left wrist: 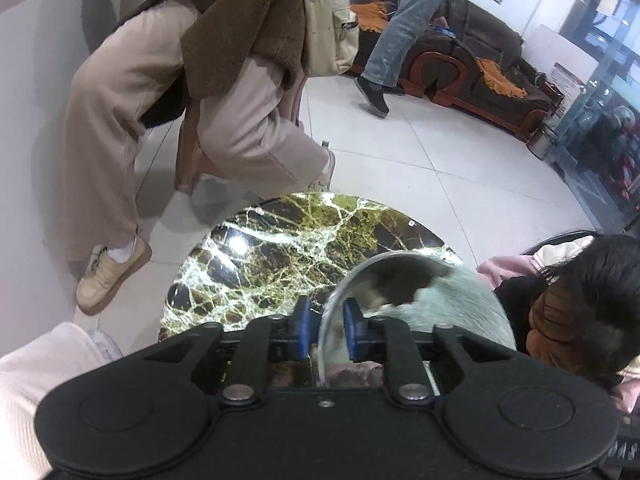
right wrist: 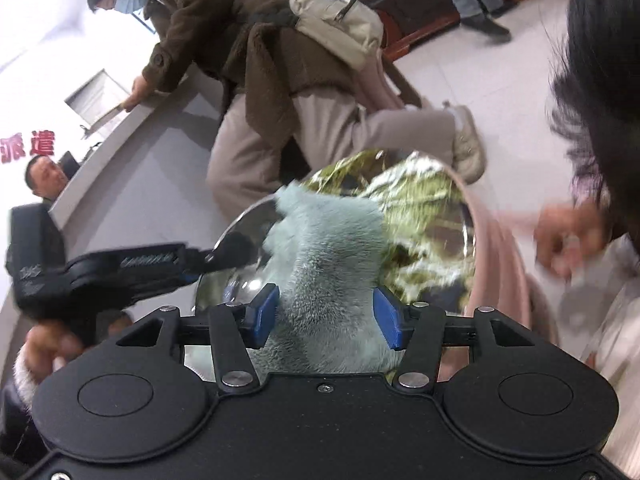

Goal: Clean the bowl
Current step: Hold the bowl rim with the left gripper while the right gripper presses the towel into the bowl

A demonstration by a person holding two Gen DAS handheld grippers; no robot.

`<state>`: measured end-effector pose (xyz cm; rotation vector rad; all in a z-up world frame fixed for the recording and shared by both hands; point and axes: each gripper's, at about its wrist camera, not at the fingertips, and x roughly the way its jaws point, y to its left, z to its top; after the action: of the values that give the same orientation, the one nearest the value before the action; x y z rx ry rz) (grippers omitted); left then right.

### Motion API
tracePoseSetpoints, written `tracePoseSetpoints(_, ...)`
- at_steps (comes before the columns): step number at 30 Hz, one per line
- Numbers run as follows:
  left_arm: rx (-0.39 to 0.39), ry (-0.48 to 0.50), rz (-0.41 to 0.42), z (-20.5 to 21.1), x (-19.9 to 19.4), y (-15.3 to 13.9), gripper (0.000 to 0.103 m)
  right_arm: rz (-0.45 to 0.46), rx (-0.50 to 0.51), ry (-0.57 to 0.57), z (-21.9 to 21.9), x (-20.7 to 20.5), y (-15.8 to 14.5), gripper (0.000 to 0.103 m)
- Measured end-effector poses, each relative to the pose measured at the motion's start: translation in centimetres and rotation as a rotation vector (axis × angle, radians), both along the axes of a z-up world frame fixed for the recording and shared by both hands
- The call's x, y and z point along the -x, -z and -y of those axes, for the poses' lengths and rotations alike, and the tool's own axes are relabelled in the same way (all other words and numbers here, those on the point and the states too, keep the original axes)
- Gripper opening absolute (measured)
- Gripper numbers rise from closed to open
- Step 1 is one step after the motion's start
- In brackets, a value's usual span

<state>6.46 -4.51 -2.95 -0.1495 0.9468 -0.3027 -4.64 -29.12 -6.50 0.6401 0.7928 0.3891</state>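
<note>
Above marble bench (left wrist: 280,248), we see left tool (left wrist: 327,330) clamping bowl (left wrist: 400,264) rim; right tool (right wrist: 326,316) gripping cloth (right wrist: 320,248) inside; wiping likely midway.

**People and furniture around the marble table**

A round green marble table (left wrist: 280,248) stands on white floor tiles (left wrist: 440,168). A person in a brown fleece coat (left wrist: 248,36) carries a beige backpack (left wrist: 332,28). A dark leather sofa (left wrist: 480,60) stands behind, near a grey counter (right wrist: 132,136).

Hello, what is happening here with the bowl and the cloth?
A person is cleaning a shiny metal bowl with two handheld grippers. The left gripper is clamped on the bowl's rim, holding it above a marble table. A fluffy pale green cloth lies between the right gripper's fingers, against the bowl's inside.
</note>
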Motion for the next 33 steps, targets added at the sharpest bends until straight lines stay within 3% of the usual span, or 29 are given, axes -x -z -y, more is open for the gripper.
tracePoseSetpoints(4,-0.021,-0.007,-0.015,0.1,0.7,0.3,0.011,0.048,0.009,-0.047,-0.5,0.5,-0.5,0.033)
tracePoseSetpoints(7,-0.047,0.002,-0.035,0.2,1.8,0.5,0.011,0.086,0.051,-0.052,-0.7,0.6,-1.1,0.028)
tracePoseSetpoints(14,-0.087,0.057,-0.049,0.2,4.7,-0.1,0.016,0.154,0.183,-0.076,-1.6,-0.1,-2.3,0.028)
tracePoseSetpoints(21,-0.132,0.092,0.033,1.7,2.2,-1.6,0.022,0.160,0.173,-0.087,-1.3,-0.5,-2.3,0.028)
tracePoseSetpoints(26,-0.148,0.104,0.022,2.2,0.8,-0.2,0.019,0.176,0.188,-0.098,-1.4,-0.8,-2.2,0.028)
tracePoseSetpoints(30,-0.146,0.103,0.005,1.6,2.0,-0.3,0.011,0.201,0.229,-0.120,-1.9,-1.4,-2.5,0.028)
tracePoseSetpoints(33,-0.146,0.115,0.009,1.1,3.1,-1.0,0.012,0.235,0.280,-0.154,-2.4,-2.1,-2.9,0.028)
